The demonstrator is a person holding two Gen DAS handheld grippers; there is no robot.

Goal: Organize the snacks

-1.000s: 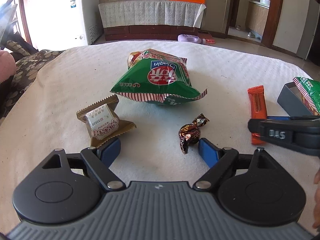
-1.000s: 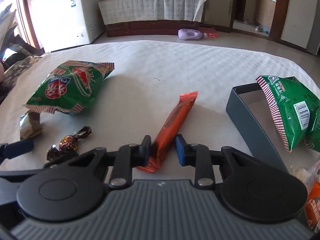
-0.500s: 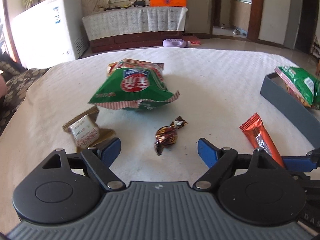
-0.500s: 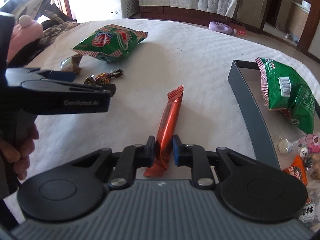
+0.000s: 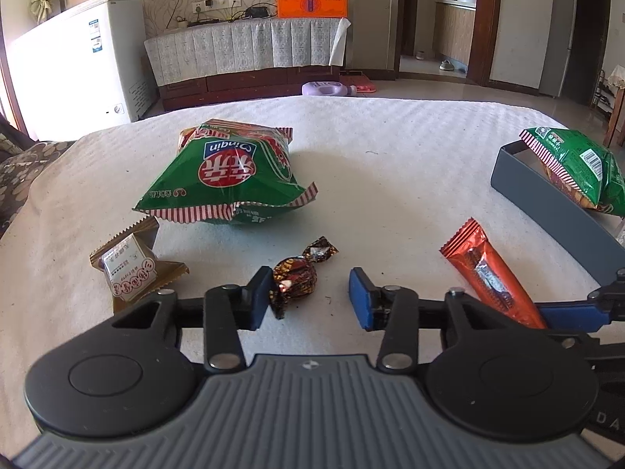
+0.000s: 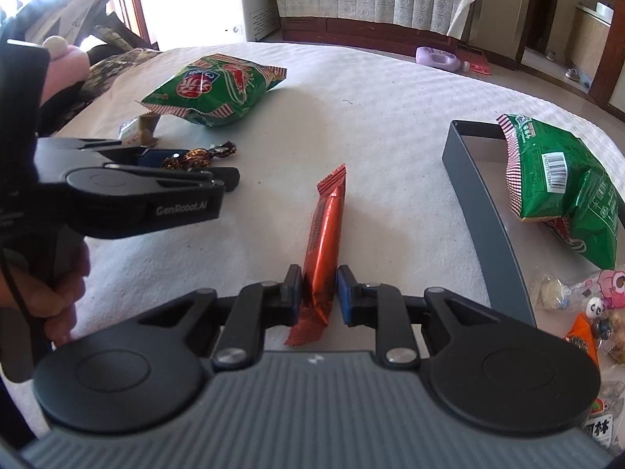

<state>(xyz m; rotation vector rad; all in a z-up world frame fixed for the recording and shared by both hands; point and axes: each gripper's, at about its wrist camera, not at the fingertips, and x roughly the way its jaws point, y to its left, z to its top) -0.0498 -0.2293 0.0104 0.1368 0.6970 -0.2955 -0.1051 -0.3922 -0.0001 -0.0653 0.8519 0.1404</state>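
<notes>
The long orange foil-wrapped snack bar (image 6: 324, 250) is clamped near its lower end between the two pads of the right gripper (image 6: 319, 293), its crimped top pointing away over the white textured cloth-covered table (image 6: 371, 117). The right gripper tilts steeply downward. To its left, the left gripper (image 5: 308, 293) also slopes downward, a person's hand (image 6: 58, 293) wrapped round its handle. Its jaws are closing around the small brown-and-gold twist-wrapped candy (image 5: 297, 273), which lies on the cloth; the left pad touches the wrapper, while the right pad stands clear of it.

Beyond the candy lies a puffy green-and-red crisp bag (image 5: 230, 179), and just left of it a small gold-brown wrapped pastry (image 5: 133, 269). To the right sits a dark grey shallow rectangular tray (image 6: 484, 211), with a second green crisp bag (image 6: 558, 187) resting inside against its far wall and small mixed sweets (image 6: 578, 301) nearer. Open cloth lies between the snack bar and the tray wall.

The tray's right side is cut off by the picture edge. The bar's lower tip disappears behind the gripper body. The small sweets are too jumbled to tell apart.
</notes>
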